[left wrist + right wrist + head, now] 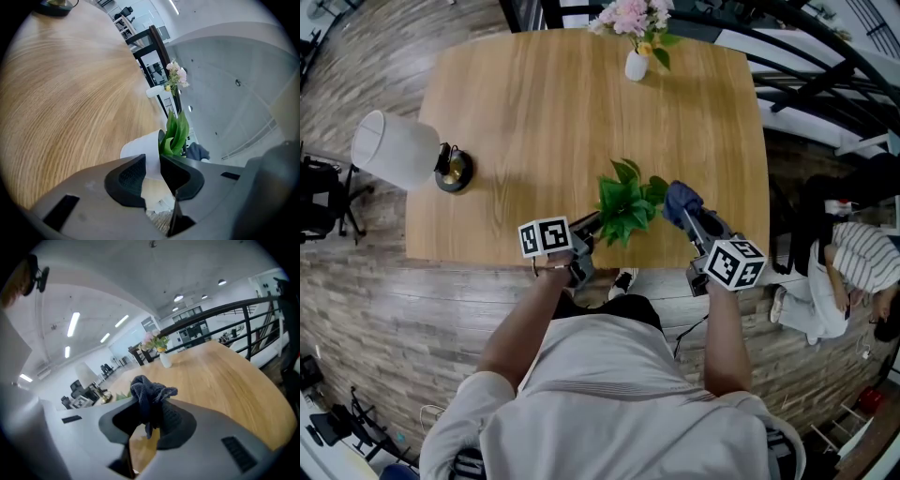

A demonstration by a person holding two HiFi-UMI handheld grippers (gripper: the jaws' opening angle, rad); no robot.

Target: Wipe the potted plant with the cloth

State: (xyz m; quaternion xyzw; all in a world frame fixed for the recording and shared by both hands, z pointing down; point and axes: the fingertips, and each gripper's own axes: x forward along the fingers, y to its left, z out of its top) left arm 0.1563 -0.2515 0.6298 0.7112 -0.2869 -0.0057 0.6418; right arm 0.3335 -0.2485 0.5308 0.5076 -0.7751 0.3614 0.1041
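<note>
The potted plant (626,208) with green leaves stands near the table's front edge. My left gripper (589,227) reaches it from the left. In the left gripper view its jaws (153,168) stand narrowly apart with the white pot (139,149) filling the gap between the pads, and the leaves (176,133) rise just beyond. My right gripper (686,214) is just right of the leaves, shut on a dark blue cloth (679,197). The bunched cloth (148,395) sticks up from between the right gripper (150,417) pads. A leaf tip (123,395) shows left of it.
The wooden table (544,112) carries a white-shaded lamp (394,148) at the left edge and a white vase of pink flowers (636,42) at the far edge. A person sits at the right (853,267). A black railing (220,310) runs behind the table.
</note>
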